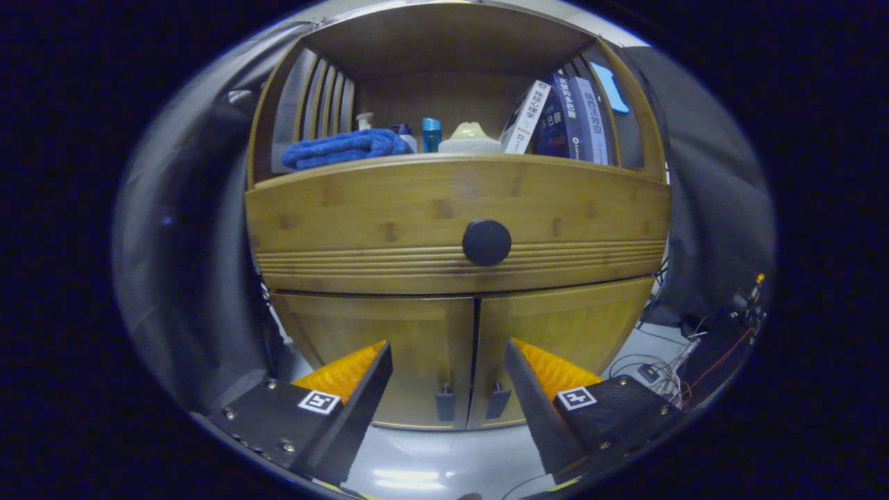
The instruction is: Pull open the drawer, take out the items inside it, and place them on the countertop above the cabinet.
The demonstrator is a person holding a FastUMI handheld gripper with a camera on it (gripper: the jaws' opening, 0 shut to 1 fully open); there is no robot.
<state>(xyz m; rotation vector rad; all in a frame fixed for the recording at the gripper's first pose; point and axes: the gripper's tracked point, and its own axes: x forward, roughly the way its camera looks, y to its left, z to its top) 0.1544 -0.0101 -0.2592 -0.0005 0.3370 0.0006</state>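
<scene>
Gripper view has us facing a bamboo cabinet (458, 229) square on; our gripper (448, 364) hangs in front of it with its fingers spread wide apart and nothing between them, well short of the wood; the drawer (361, 236) sits flush in the cabinet front, its long axis running side to side across the cabinet's width, its face turned toward us, and its round dark knob (486, 242) standing a little right of the face's middle, above and beyond the gap between our fingers; on the countertop (451, 161) above the drawer we see a folded blue towel (344, 148) toward its left edge, small bottles (430, 134) and a pale domed thing (470, 138) near its middle, and leaning books (566, 118) toward its right edge; we judge that a closed drawer with things on the counter fits either a drawer yet to be emptied or one emptied and pushed home; what it holds is hidden from us; two lower doors (472, 361) stand closed beneath it.
</scene>
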